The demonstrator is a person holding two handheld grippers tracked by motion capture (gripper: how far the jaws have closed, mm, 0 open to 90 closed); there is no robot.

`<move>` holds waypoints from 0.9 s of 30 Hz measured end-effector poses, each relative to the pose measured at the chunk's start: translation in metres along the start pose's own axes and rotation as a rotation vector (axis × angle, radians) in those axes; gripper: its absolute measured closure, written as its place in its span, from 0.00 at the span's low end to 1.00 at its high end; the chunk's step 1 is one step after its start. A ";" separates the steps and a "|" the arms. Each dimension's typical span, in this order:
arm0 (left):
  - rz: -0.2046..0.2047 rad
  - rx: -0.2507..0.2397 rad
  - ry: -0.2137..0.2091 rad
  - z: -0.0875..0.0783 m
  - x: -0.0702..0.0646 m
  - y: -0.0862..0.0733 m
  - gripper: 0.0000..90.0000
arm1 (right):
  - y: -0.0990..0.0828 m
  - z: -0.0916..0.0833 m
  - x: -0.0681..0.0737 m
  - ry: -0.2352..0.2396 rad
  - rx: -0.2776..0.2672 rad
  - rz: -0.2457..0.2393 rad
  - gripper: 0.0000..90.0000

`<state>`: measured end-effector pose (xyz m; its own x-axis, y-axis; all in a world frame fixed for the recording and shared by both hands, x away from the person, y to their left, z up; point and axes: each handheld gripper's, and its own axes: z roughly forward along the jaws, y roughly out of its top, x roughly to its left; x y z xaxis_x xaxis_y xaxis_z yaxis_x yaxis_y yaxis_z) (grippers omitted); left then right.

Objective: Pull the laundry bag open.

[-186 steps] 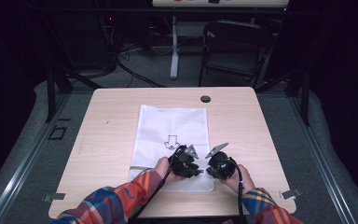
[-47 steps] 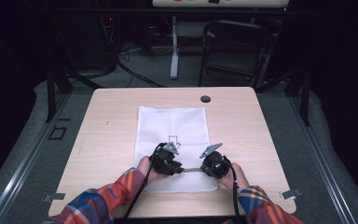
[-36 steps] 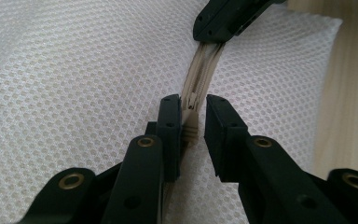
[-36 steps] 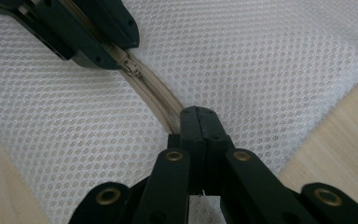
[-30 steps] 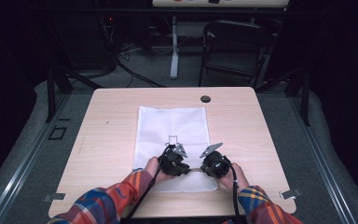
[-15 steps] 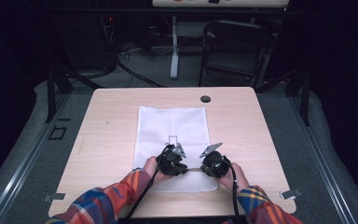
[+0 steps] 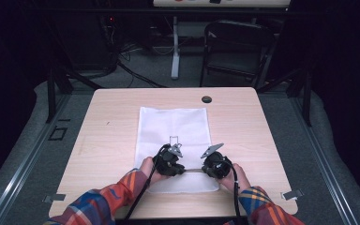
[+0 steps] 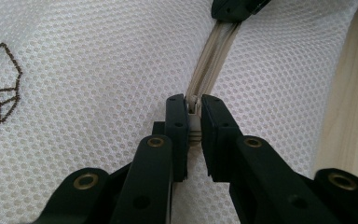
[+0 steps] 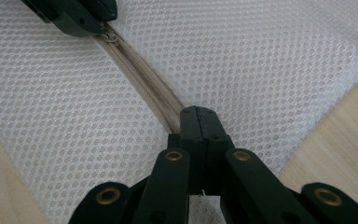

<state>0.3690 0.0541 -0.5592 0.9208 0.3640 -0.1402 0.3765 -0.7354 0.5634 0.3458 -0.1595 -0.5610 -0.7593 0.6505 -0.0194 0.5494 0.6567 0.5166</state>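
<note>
White mesh bag [image 7: 173,126] lay at table [image 7: 108,136] centre. Left gripper [image 8: 194,108] was clamped on the zipper pull [image 8: 194,112]; right gripper [image 9: 199,116], at its 3 o'clock, pinched the zipper tape [image 9: 144,86]. Judged: zip partway along, travel unfinished.

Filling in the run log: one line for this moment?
left tongs: shut on zipper pull | right tongs: shut on zipper tape | mesh bag: flat on table

left gripper [image 7: 169,161] shifted right along zipper [image 7: 193,170], toward right gripper [image 7: 214,164]
</note>
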 end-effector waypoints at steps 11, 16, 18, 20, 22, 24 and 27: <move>-0.012 0.005 -0.003 -0.006 0.002 -0.004 0.91 | 0.000 0.000 0.000 -0.001 -0.003 0.002 1.00; -0.012 0.002 -0.005 -0.006 0.002 -0.005 0.91 | 0.000 0.000 0.001 -0.007 -0.001 0.001 1.00; -0.013 0.002 -0.006 -0.006 0.002 -0.005 0.91 | 0.000 0.000 0.001 -0.001 -0.003 0.003 1.00; -0.013 0.002 -0.004 -0.007 0.001 -0.006 0.91 | 0.000 0.000 0.000 0.000 -0.002 0.002 1.00; -0.013 0.004 -0.005 -0.007 0.001 -0.006 0.91 | 0.000 0.000 0.000 0.000 -0.003 0.002 1.00; -0.012 0.004 -0.004 -0.008 0.001 -0.006 0.91 | 0.000 0.000 0.000 0.003 -0.003 0.002 1.00; -0.011 0.012 0.000 -0.008 0.001 -0.007 0.91 | 0.000 0.000 0.001 -0.005 0.001 0.000 1.00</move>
<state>0.3669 0.0637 -0.5569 0.9168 0.3718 -0.1461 0.3874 -0.7382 0.5523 0.3451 -0.1594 -0.5609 -0.7575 0.6524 -0.0238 0.5497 0.6572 0.5156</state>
